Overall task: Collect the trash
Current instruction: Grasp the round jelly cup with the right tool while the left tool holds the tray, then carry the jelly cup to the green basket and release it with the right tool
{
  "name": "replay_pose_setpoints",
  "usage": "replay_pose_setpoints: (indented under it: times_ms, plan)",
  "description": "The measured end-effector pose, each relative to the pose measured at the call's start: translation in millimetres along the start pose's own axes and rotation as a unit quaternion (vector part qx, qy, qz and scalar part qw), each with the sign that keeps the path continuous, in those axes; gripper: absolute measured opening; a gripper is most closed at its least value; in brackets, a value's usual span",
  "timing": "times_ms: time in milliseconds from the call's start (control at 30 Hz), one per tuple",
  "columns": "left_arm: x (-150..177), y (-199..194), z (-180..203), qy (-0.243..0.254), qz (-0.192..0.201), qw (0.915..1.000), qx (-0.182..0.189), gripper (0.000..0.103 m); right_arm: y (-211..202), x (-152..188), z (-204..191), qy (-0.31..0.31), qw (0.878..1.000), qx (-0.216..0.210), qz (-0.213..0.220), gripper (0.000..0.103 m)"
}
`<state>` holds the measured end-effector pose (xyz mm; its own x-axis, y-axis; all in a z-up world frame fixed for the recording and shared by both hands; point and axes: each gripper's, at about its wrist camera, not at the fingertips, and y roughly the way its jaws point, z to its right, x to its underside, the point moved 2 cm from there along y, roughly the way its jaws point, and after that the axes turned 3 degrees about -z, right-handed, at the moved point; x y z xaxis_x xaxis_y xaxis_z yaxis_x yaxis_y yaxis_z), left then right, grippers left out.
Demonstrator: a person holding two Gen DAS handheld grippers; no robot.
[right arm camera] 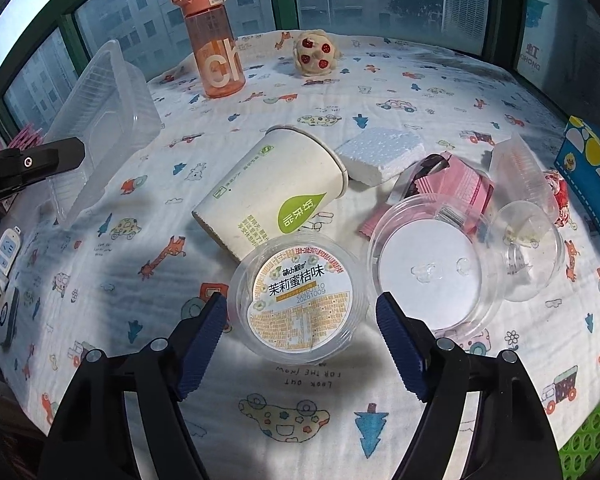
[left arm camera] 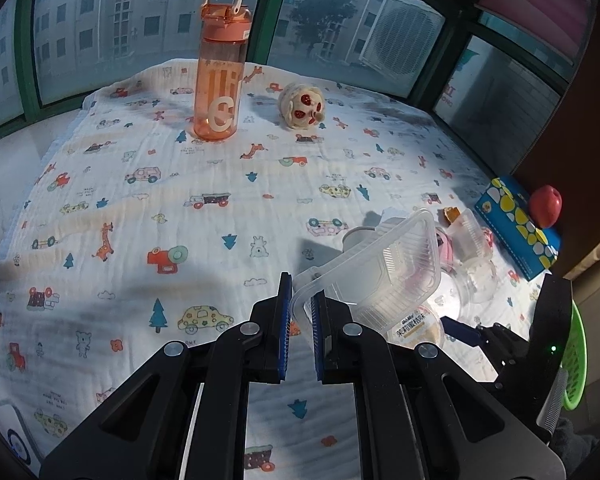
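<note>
The left gripper (left arm camera: 299, 312) is clenched on the rim of a clear tray (left arm camera: 380, 272), holding it tilted up off the cloth (left arm camera: 140, 208); in the right wrist view the same tray (right arm camera: 100, 120) hangs at the left, clear of the pile. The right gripper (right arm camera: 300, 332) is spread wide, one finger to each side of a labelled jelly cup (right arm camera: 300, 296) that lies on the cloth, neither pad touching it.

The step in hand looks like the pickup of that cup, with the tray already lifted. The rest of the trash lies close behind: a tipped paper cup (right arm camera: 272, 192), a foam block (right arm camera: 380, 152), a pink wrapper (right arm camera: 456, 192) and a round clear lid (right arm camera: 432, 272). A green basket (right arm camera: 592, 428) shows at the right edge, the likely place for it all.

The next move calls for closing squarely across the cup's round wall, low enough that the pads do not slip off the rim, then carrying it and the tray to the basket
</note>
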<state>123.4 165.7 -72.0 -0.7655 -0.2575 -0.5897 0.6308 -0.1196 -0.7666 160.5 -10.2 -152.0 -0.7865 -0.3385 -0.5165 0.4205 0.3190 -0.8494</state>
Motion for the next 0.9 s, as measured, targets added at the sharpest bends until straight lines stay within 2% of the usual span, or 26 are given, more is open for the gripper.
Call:
replay_pose_setpoints:
  times_ms: [133, 167, 233, 400, 667, 900]
  plan:
    - [1, 3, 0, -0.002, -0.003, 1.0000, 0.000, 0.008, 3, 1, -3, -0.004, 1.000, 0.001, -0.002, 0.073]
    - [1, 3, 0, -0.002, -0.003, 1.0000, -0.001, 0.008, 4, 1, -3, -0.002, 1.000, 0.000, -0.002, 0.068]
    - [1, 3, 1, -0.002, -0.003, 1.0000, -0.001, 0.008, 5, 2, -2, 0.004, 1.000, -0.007, -0.005, 0.066]
    - [1, 2, 2, 0.001, -0.003, 1.0000, -0.002, 0.008, -3, 3, -2, 0.005, 1.000, -0.010, 0.001, 0.064]
    - [3, -3, 27, 0.018, 0.000, 0.9998, 0.010, 0.008, -46, 9, 15, 0.019, 0.999, -0.008, 0.032, 0.064]
    - [6, -1, 73, 0.052, -0.004, 0.9981, 0.033, 0.008, -92, 27, 48, 0.052, 0.997, 0.009, 0.060, 0.064]
